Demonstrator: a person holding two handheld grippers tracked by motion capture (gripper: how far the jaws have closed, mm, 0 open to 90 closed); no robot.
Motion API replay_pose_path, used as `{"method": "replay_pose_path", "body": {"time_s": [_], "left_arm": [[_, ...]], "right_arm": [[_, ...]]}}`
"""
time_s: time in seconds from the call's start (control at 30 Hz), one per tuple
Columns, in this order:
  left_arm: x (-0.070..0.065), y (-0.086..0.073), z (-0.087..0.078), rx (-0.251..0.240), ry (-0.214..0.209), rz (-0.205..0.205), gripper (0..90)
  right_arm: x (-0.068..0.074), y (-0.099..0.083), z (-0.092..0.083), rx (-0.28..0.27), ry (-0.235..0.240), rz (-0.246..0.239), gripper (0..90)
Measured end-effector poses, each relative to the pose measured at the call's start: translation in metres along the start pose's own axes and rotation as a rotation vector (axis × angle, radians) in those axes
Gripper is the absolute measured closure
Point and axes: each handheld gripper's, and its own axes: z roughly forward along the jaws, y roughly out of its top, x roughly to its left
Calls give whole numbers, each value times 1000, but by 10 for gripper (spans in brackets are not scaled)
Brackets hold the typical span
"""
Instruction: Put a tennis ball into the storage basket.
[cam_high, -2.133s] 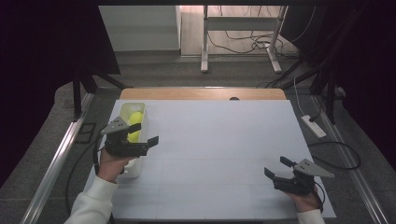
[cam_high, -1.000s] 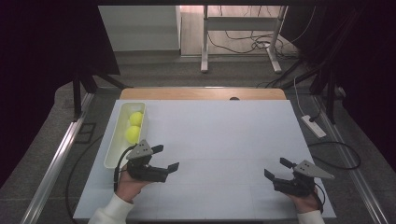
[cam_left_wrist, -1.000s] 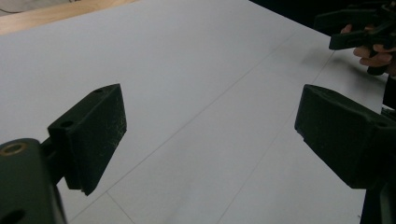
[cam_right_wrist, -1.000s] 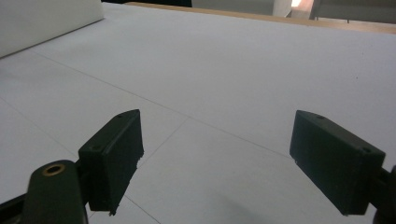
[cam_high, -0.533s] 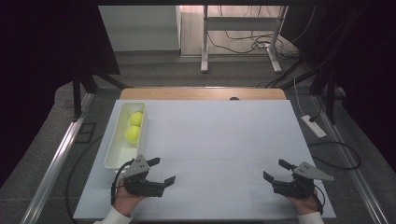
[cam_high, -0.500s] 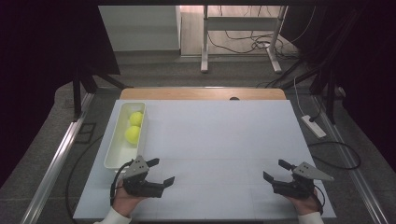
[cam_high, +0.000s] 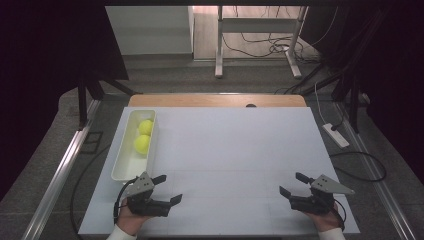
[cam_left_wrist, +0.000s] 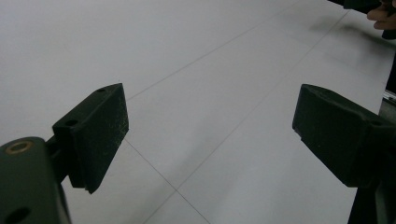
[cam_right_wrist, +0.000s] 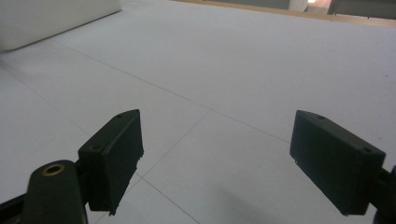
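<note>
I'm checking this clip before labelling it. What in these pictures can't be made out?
- Tray: in the high view the left hand-held gripper covers its near end.
- Two yellow balls: too small to tell what kind.
- Tray in the right gripper view: cut off by the top left edge, so its contents are hidden.
- Dark spot on the table's wooden far edge: too small to identify.

A flat white rectangular table top (cam_high: 235, 155), crossed by faint thin lines, has a light wooden strip along its far edge. A long white plastic tray (cam_high: 126, 159) lies directly on it by the left edge, holding two yellow-green balls (cam_high: 142, 144).
</note>
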Motion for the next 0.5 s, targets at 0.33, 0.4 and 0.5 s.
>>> {"method": "replay_pose_path", "body": {"time_s": [0.33, 0.4, 0.5], "left_arm": [[0, -3, 3, 14, -5, 0, 110], [0, -3, 4, 13, -6, -2, 110], [0, -3, 4, 16, -9, -3, 110]], "right_arm": [[1, -1, 0, 4, 8, -3, 168], [1, -1, 0, 5, 9, -4, 168], [1, -1, 0, 5, 9, -4, 168]]}}
